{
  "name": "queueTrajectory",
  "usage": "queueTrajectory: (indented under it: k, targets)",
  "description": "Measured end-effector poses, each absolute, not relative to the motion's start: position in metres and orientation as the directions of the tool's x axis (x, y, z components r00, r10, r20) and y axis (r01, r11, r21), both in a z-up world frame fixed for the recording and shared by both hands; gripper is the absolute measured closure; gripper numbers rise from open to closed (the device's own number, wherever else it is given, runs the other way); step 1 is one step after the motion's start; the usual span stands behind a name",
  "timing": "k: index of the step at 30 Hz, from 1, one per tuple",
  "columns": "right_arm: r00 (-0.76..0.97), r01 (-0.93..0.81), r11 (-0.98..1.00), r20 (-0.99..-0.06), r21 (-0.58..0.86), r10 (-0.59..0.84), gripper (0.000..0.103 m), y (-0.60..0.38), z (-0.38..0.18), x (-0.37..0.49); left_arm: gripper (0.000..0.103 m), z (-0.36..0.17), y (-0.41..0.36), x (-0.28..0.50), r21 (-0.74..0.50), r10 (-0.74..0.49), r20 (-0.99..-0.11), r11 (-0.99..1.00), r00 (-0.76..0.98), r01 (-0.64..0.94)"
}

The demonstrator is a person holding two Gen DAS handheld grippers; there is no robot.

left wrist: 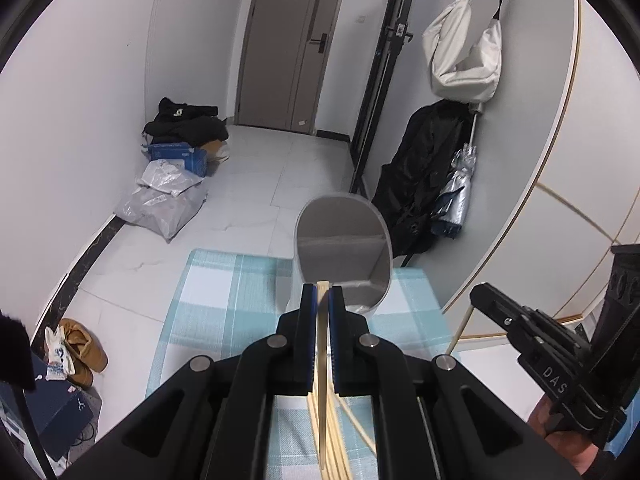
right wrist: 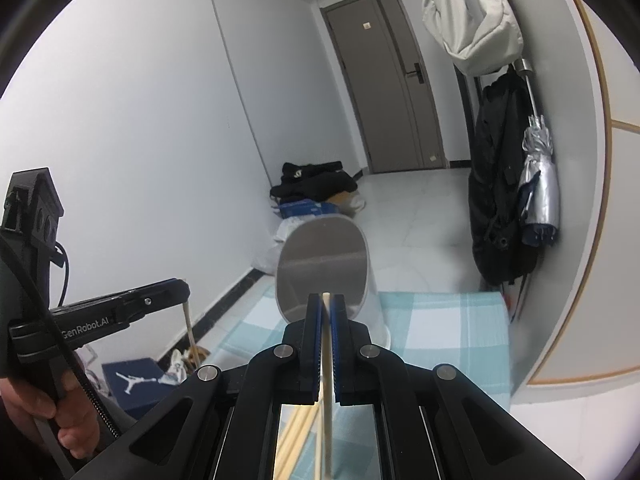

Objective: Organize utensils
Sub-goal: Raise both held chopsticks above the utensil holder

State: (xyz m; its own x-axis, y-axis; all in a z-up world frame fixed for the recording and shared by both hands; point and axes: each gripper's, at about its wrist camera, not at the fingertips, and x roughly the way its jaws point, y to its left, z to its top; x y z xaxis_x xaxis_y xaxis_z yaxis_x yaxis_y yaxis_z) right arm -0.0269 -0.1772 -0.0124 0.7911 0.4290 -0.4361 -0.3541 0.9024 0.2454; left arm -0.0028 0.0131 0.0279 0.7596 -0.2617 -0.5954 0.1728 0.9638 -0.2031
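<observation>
While the left gripper [left wrist: 322,289] pinches one chopstick [left wrist: 322,344] tight, the right gripper [right wrist: 327,298] clamps another chopstick [right wrist: 328,360], each pointing to the grey holder [left wrist: 342,248] at 12 o'clock on the checked cloth [left wrist: 224,300]

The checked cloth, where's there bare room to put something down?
The checked cloth lies bare left of the grey utensil holder. Right of the holder is another bare stretch toward the white cabinet. More chopsticks lie under the grippers, so it's crowded there.
</observation>
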Motion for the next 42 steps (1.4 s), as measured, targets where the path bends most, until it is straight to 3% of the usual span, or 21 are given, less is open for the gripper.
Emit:
queueTrajectory:
  k: [21,28,38,42]
  targets:
    - [0.803,-0.445,0.855,-0.304,0.268,0.513,0.1,-0.172,0.098,0.037,0.101,0.108,0.012,0.064,-0.251,-0.306,-0.483,0.946,0.82,0.205]
    - [0.828,-0.468,0.86,-0.239,0.203,0.507,0.1,-0.162,0.128,0.069,0.101,0.122,0.013,0.096,-0.283,-0.332,-0.448,0.934,0.83,0.22]
    - [0.839,-0.487,0.86,-0.194,0.15,0.509,0.099,-0.148,0.112,0.113,0.101,0.112,0.015,0.128,-0.273,-0.324,-0.398,0.935,0.858,0.227]
    - [0.826,-0.507,0.851,-0.205,0.133,0.524,0.099,-0.145,0.09,0.122,0.101,0.101,0.008,0.13,-0.207,-0.323,-0.361,0.942,0.875,0.262]
